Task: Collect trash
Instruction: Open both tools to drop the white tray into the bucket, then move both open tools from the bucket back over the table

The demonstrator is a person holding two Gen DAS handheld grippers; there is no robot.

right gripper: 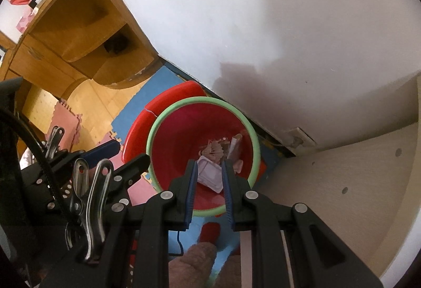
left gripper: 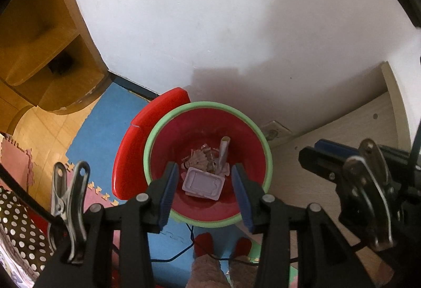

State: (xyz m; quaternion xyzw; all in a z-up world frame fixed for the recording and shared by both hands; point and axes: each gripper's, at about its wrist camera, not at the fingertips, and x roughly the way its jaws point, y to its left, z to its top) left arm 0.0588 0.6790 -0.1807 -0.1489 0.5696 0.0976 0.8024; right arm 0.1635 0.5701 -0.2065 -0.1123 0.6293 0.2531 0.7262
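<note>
Red bin (left gripper: 163,146) directly below both grippers; white tray (left gripper: 204,184) lies inside among scraps. Left gripper (left gripper: 205,193) spread, empty. Right gripper (right gripper: 209,190) narrowly parted, empty.

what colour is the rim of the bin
Light green rim on a red bin; clearest in the left wrist view.

Soft, even daylight, a grey shadow on the white wall (left gripper: 236,25), strong fisheye bending and dark corners.
</note>
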